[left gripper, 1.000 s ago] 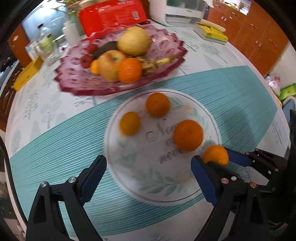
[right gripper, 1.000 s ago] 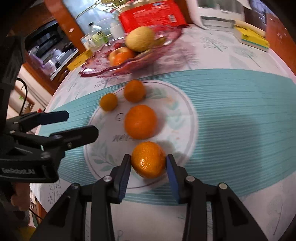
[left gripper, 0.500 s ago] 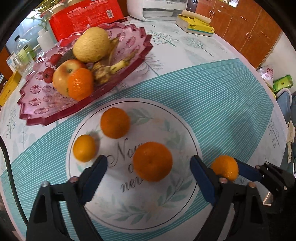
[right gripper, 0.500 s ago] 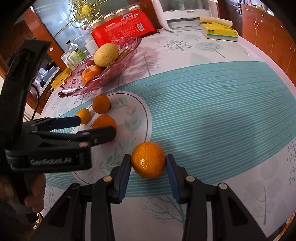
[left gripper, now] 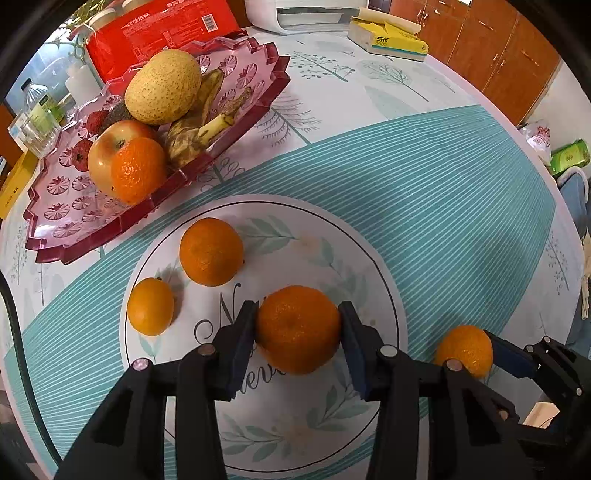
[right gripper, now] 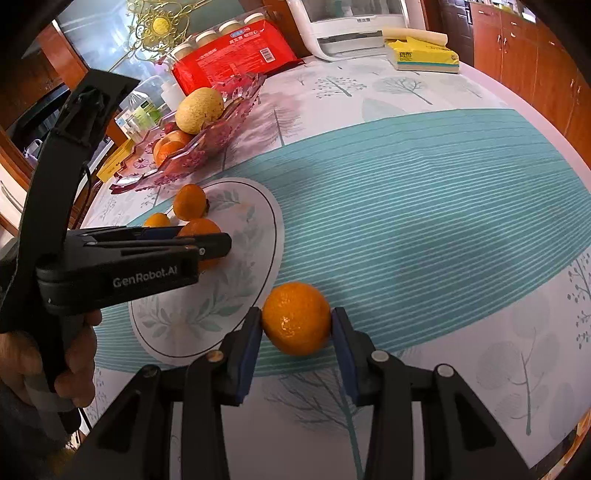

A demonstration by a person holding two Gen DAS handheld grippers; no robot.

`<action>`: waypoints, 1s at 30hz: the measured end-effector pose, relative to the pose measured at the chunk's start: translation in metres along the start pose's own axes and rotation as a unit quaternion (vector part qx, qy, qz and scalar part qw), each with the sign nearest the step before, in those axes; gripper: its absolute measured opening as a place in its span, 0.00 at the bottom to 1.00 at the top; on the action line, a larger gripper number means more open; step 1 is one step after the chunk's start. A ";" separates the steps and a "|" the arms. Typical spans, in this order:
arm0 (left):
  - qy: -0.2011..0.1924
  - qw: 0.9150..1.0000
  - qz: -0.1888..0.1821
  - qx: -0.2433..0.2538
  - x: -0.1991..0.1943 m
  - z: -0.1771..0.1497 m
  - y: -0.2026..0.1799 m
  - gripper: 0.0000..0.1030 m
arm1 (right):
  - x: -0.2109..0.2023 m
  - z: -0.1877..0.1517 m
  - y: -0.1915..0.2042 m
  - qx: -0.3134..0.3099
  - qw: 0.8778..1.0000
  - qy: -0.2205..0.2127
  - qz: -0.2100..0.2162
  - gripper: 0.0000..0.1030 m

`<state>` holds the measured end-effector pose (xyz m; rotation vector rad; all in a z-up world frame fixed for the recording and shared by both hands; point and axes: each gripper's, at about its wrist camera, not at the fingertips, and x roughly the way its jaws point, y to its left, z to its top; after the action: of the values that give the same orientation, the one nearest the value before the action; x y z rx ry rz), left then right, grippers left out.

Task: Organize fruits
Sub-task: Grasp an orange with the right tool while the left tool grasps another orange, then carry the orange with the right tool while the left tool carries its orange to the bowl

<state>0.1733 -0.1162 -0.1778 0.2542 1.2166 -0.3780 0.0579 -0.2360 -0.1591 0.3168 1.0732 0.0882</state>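
On the white leaf-print plate (left gripper: pixel 314 258) lies a large orange (left gripper: pixel 297 328). My left gripper (left gripper: pixel 298 314) points down over it, jaws closing, both blue pads touching its sides. Two more oranges (left gripper: pixel 210 251) (left gripper: pixel 150 306) lie on the plate's far left. My right gripper (right gripper: pixel 297 317) is shut on a smaller orange (right gripper: pixel 295 317), held just past the plate's right rim (right gripper: pixel 273 236) over the teal cloth. The left wrist view shows that orange (left gripper: pixel 463 350) too. A pink fruit tray (left gripper: pixel 55 221) behind holds a pear, an apple, an orange and bananas.
Behind the tray stand a red package (left gripper: pixel 159 33), a white appliance (left gripper: pixel 306 14) and a yellow tissue pack (left gripper: pixel 391 40). Bottles and a glass (left gripper: pixel 37 122) stand at the far left. The round table's edge curves along the right; a hand (right gripper: pixel 77 354) holds the left gripper.
My left gripper's jaws have come together from wide apart onto the large orange. The right gripper carried its orange off the plate to the right, then kept still.
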 end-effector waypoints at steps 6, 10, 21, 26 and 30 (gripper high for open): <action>-0.003 1.000 0.010 0.007 0.000 -0.002 -0.003 0.42 | -0.002 0.003 0.004 -0.010 1.000 -0.003 0.005 0.37; -0.005 1.000 0.010 0.003 -0.001 -0.008 -0.003 0.41 | -0.002 0.003 0.006 -0.015 1.000 0.000 0.006 0.37; -0.044 0.999 0.009 -0.014 -0.055 -0.017 0.020 0.40 | -0.024 0.022 0.022 -0.028 0.999 -0.029 0.021 0.37; -0.083 0.996 0.016 -0.039 -0.102 -0.012 0.047 0.40 | -0.039 0.043 0.043 -0.046 0.997 -0.048 0.032 0.37; -0.118 0.991 0.025 -0.056 -0.145 0.000 0.073 0.40 | -0.057 0.071 0.065 -0.068 0.994 -0.070 0.047 0.37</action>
<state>0.1608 -0.0289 -0.0421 0.1388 0.9933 -0.2857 0.0974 -0.2023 -0.0603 0.2464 0.9079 0.2190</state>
